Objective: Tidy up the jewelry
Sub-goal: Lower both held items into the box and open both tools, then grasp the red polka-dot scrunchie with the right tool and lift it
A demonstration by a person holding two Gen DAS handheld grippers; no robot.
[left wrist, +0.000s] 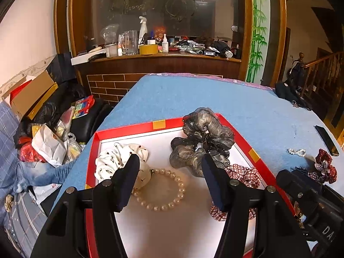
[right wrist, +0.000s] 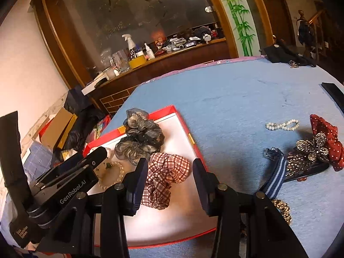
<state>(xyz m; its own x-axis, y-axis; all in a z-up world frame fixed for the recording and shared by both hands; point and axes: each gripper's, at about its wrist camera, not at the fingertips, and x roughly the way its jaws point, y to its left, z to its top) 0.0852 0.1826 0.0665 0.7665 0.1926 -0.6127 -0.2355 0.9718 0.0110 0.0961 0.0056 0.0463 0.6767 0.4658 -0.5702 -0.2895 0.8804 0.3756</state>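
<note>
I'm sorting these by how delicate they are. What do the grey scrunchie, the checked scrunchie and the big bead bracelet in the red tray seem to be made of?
Grey scrunchie: sheer, gauzy fabric, probably organza; light shows through its ruffles. Checked scrunchie: matte woven cloth, likely cotton, with a red-and-white check. Bead bracelet: cream beads with a soft sheen, pearl or imitation; which one cannot be told.

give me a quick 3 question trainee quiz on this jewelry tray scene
1. True or false: the pearl bracelet lies inside the red tray.
2. Which scrunchie sits between the right gripper fingers? A) checked scrunchie B) red dotted C) cream dotted
3. What beaded item waits on the blue cloth, outside the tray?

Key: 1 true; 2 A, not clamped; 3 the small pearl strand.
</note>
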